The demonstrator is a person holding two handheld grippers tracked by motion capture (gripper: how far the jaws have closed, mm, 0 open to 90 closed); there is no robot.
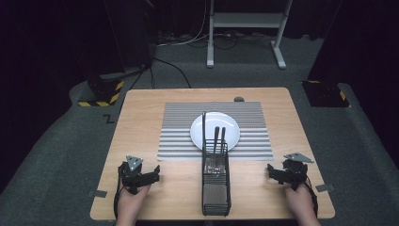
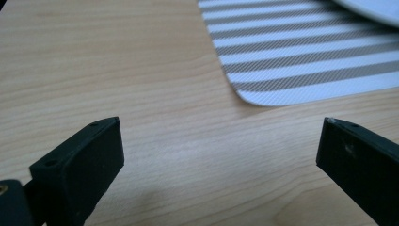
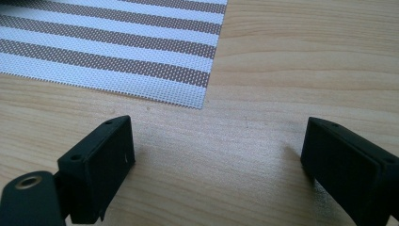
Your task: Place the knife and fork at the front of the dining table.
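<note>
Standing at the near middle of the wooden table (image 1: 141,117), the black wire basket (image 1: 216,181) held two dark-handled utensils (image 1: 219,139) upright, and its far end touched the striped placemat (image 1: 179,132) just in front of the white plate (image 1: 215,128). Well apart from it on each side, the left gripper (image 1: 151,172) and the right gripper (image 1: 273,170) rested low over the bare wood, each held in a hand. Both had their jaws spread wide with nothing between them.

Table (image 1: 141,122) — striped mat (image 1: 179,141), wire caddy (image 1: 216,188).
</note>
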